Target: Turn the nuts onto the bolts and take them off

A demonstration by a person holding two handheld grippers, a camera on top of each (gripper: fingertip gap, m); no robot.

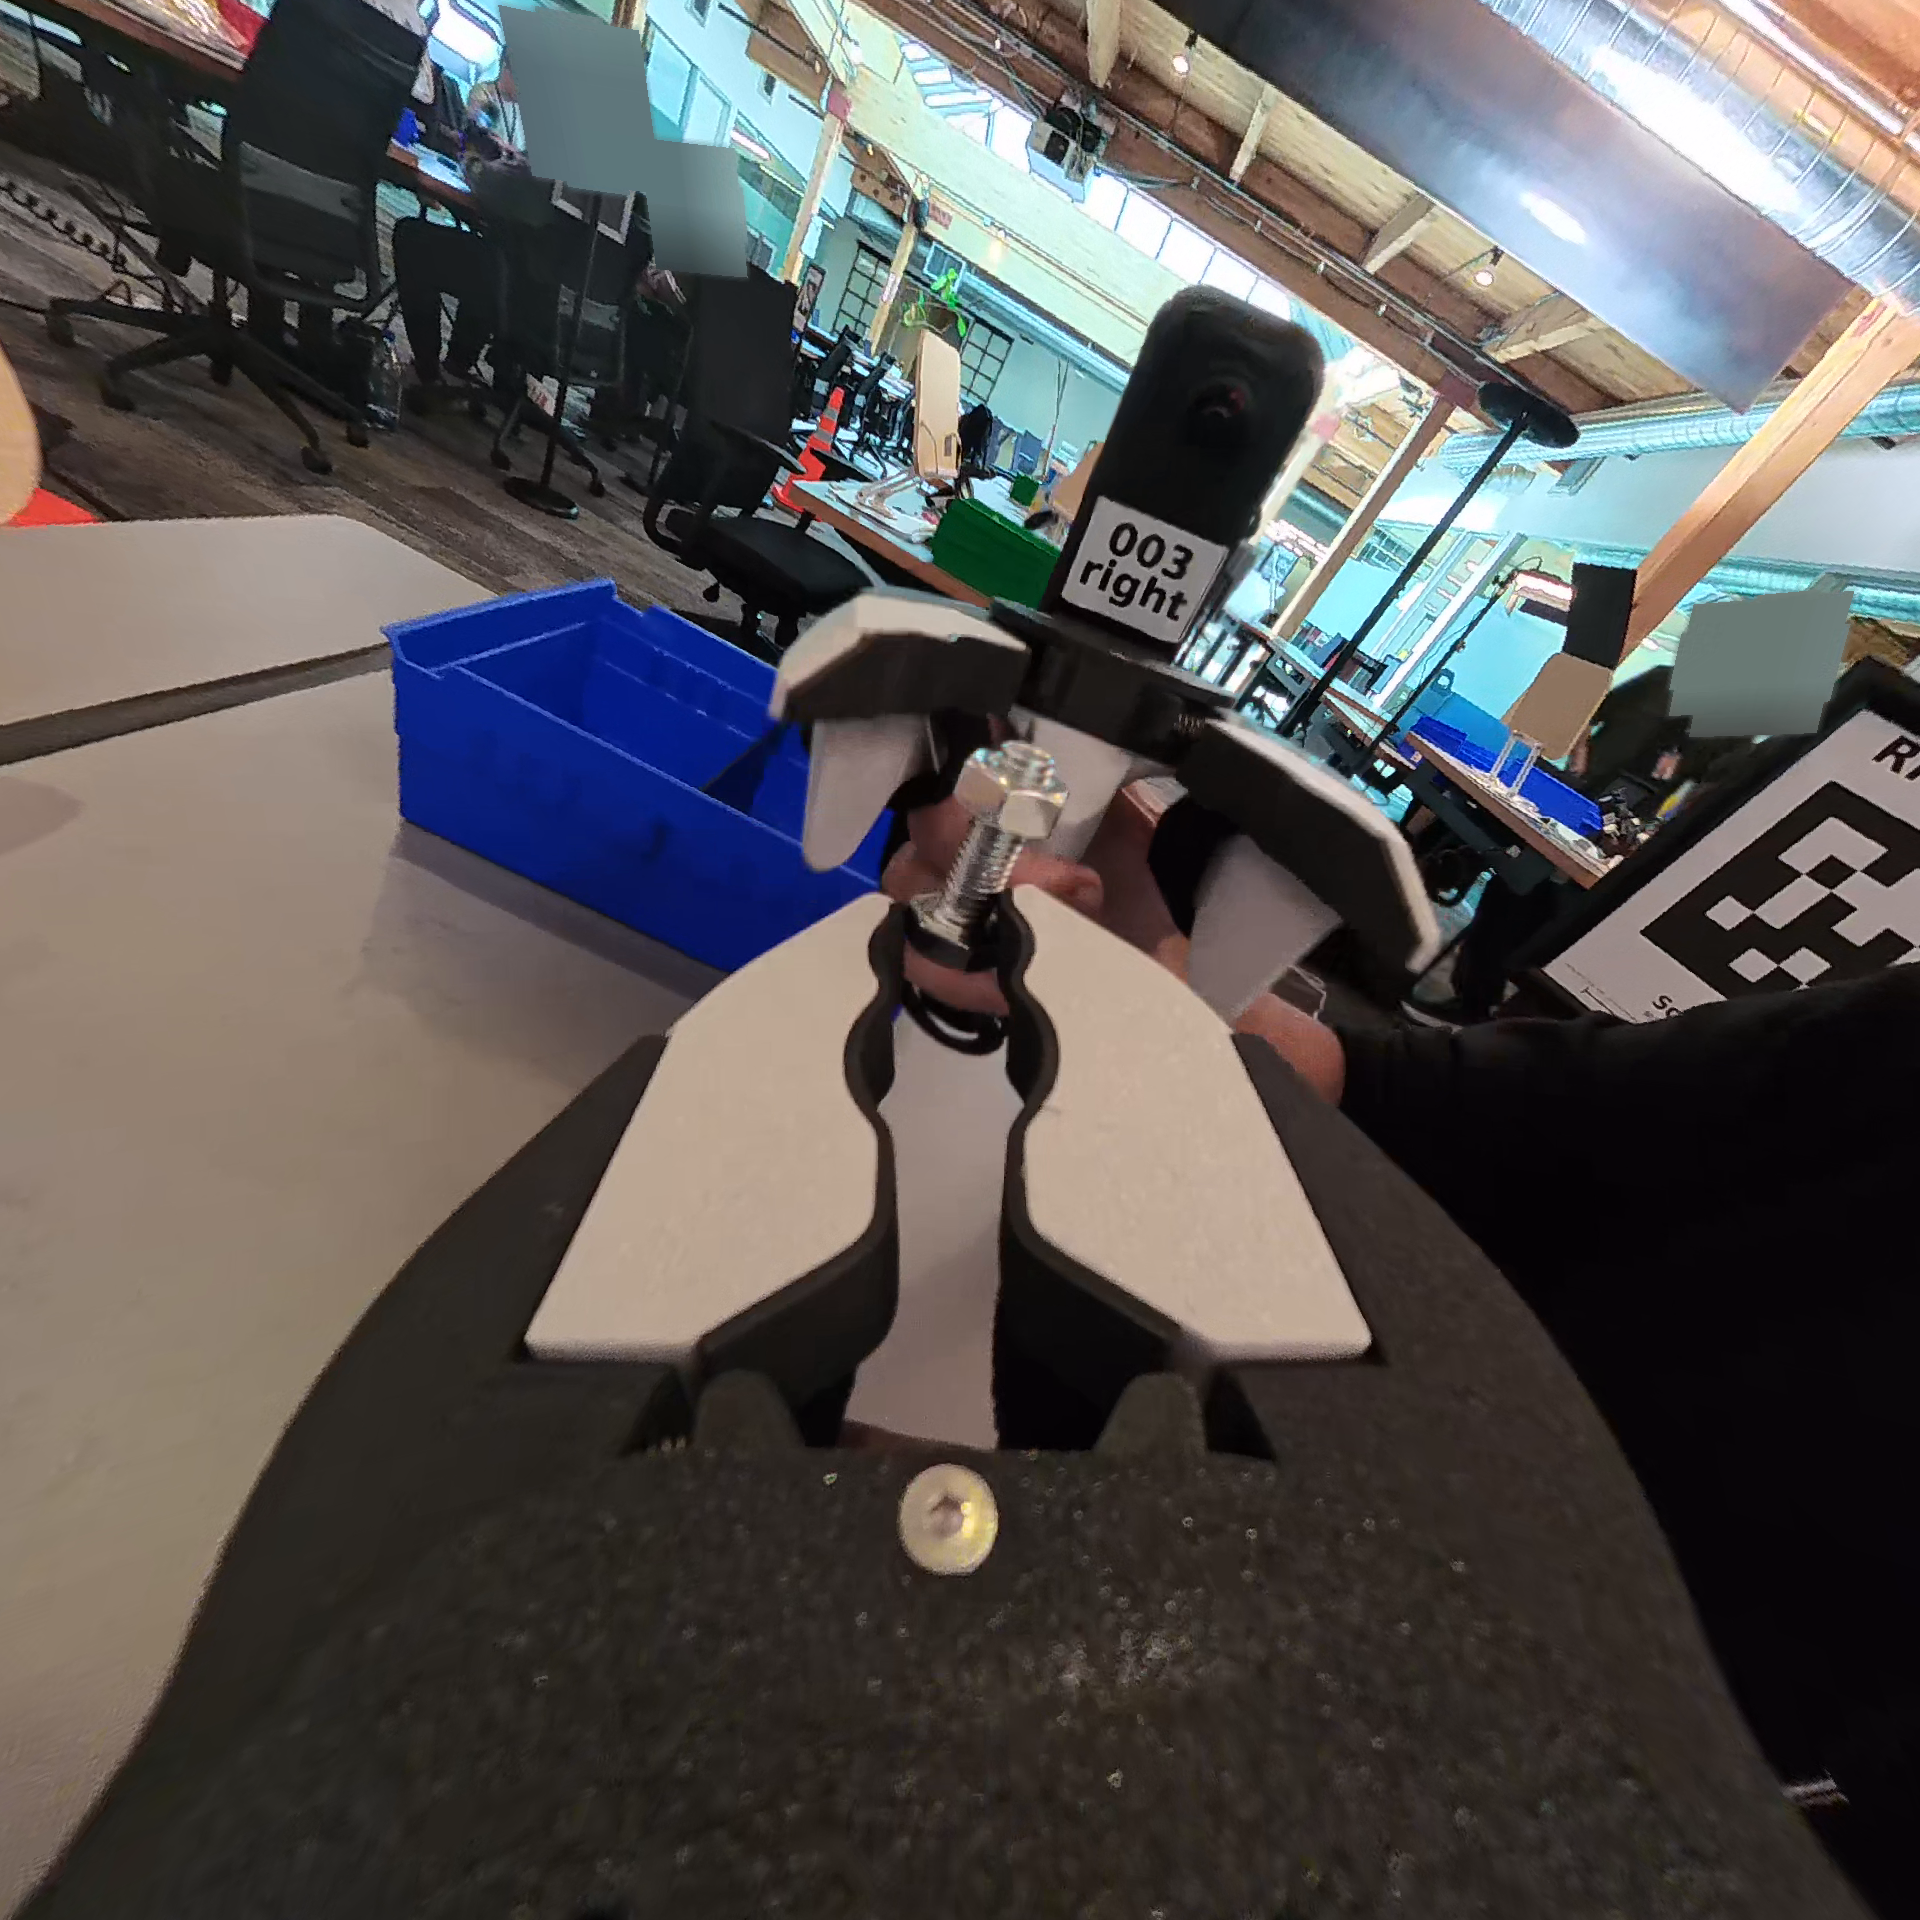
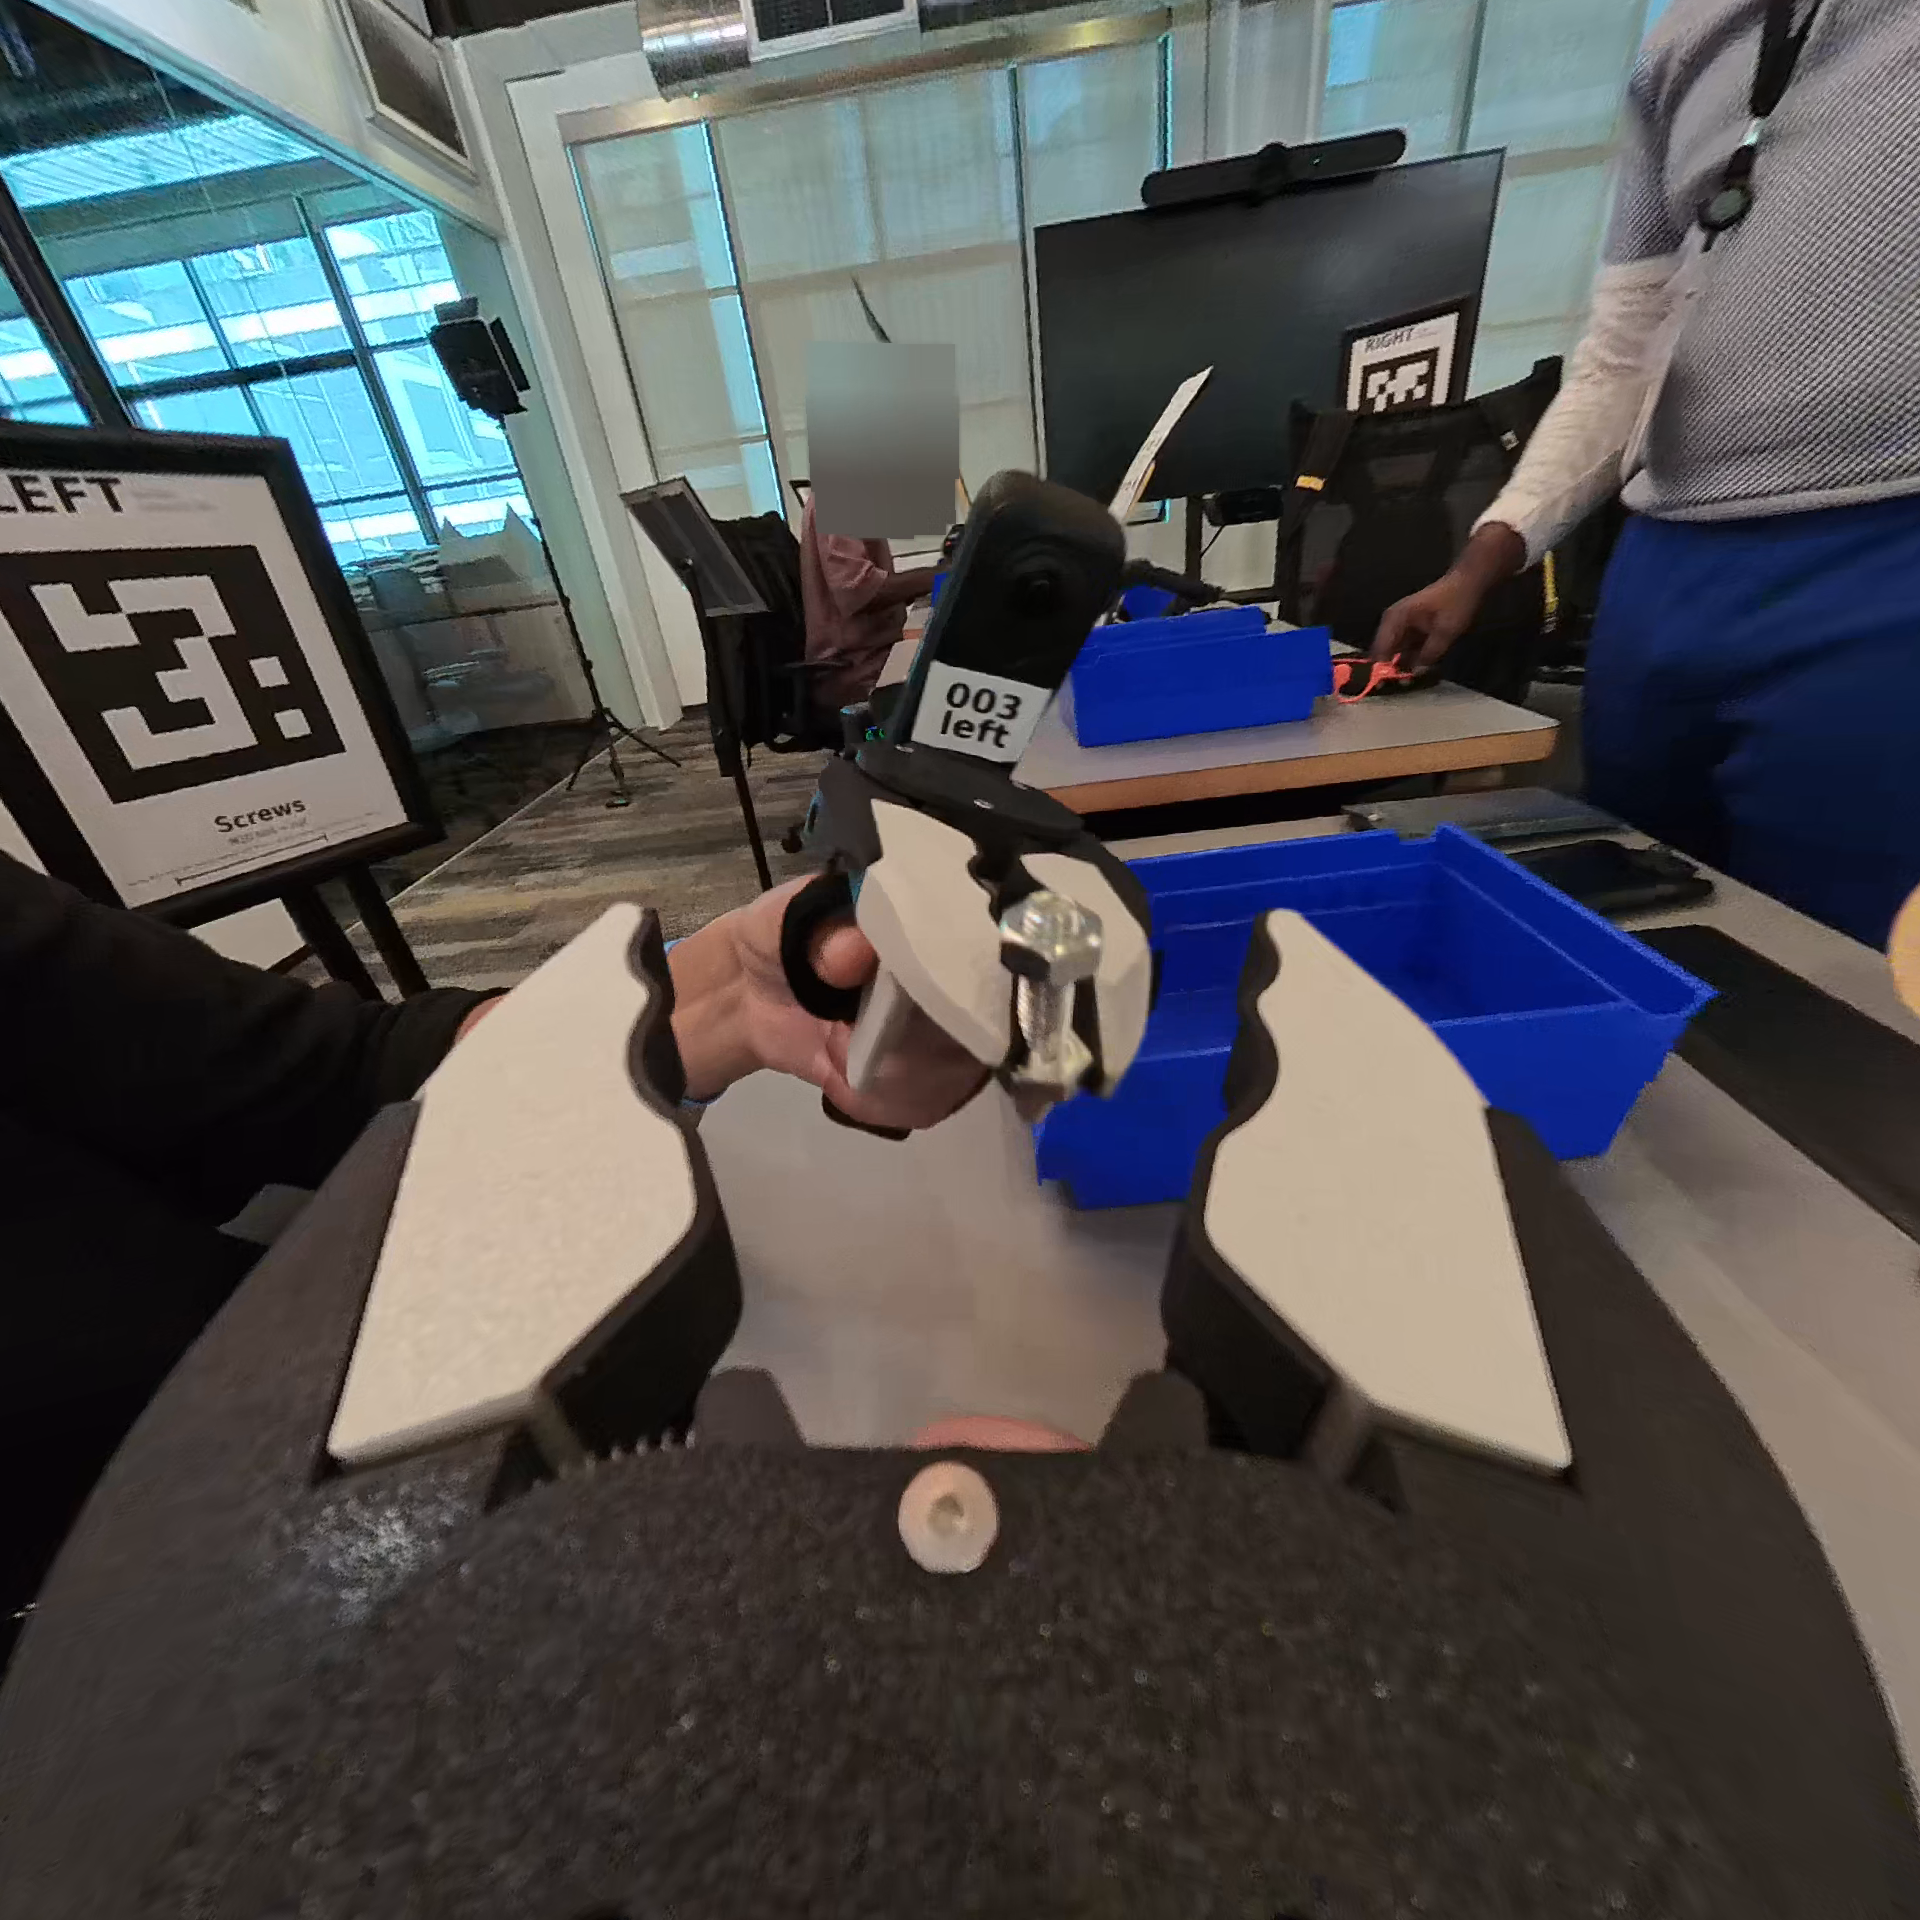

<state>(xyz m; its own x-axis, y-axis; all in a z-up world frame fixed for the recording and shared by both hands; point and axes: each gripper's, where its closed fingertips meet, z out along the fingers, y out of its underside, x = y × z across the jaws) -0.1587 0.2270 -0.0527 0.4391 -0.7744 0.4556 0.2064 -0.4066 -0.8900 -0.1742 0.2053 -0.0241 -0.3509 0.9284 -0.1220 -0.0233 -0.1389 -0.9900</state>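
The left gripper (image 1: 951, 935) is clamped tight on the head end of the bolt (image 1: 977, 868), held up above the table (image 1: 208, 1039) with the nut (image 1: 1013, 798) sitting near its tip, while the right gripper (image 2: 951, 997) hangs wide open, empty, just in front of the blue bin (image 2: 1455, 997).

Left wrist view: white printed label (image 1: 1138, 582) on black camera (image 1: 1216, 416), far centre. Framed marker board (image 1: 1766, 862), far right, lettering cut off.

Right wrist view: white label (image 2: 977, 715) on camera (image 2: 1023, 592). Lettered easel board (image 2: 177, 665), left. Smaller marker board (image 2: 1405, 369), far right.
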